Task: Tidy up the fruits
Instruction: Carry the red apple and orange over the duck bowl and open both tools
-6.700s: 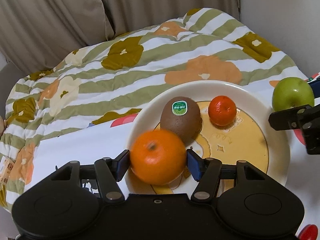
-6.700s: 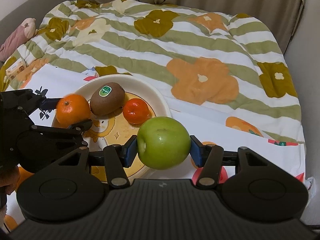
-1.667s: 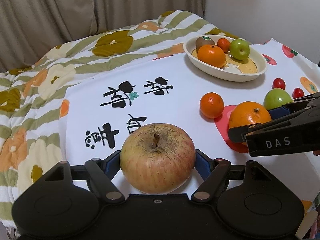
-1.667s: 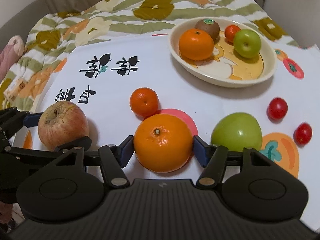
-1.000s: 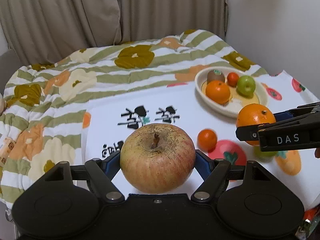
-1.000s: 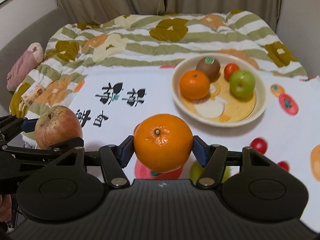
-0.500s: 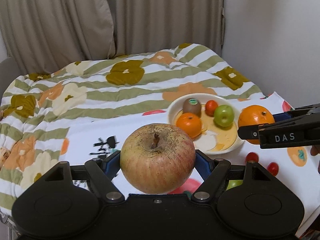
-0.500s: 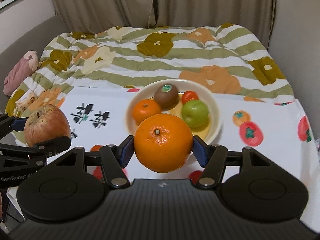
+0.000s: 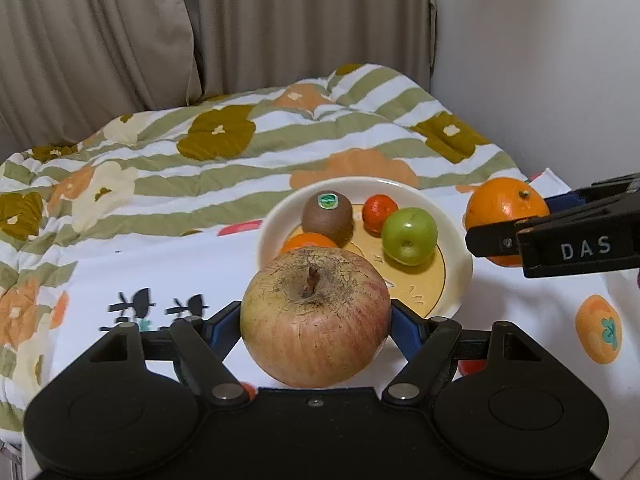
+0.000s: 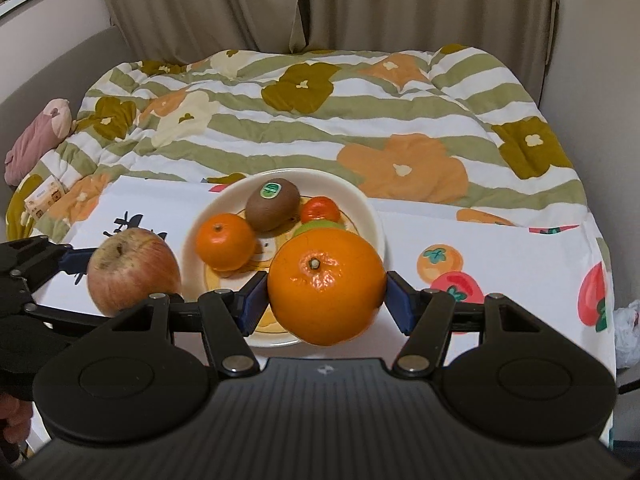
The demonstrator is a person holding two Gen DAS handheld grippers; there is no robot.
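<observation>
Within the last second both grippers had carried their fruit from the near cloth up to the bowl (image 10: 372, 216), so both placements looked imminent. The left gripper (image 9: 315, 322) clamped the red apple (image 9: 315, 316) at the bowl's 7 o'clock; the right gripper (image 10: 326, 294) clamped the big orange (image 10: 326, 286) at its 5 o'clock. The orange hid most of the green apple (image 9: 409, 235) from the right wrist camera, and the red apple covered much of the smaller orange (image 10: 225, 242) from the left one.

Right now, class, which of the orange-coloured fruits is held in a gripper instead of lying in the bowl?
The large orange, clamped in the right gripper. The medium orange and the small reddish one both lie in the bowl.
</observation>
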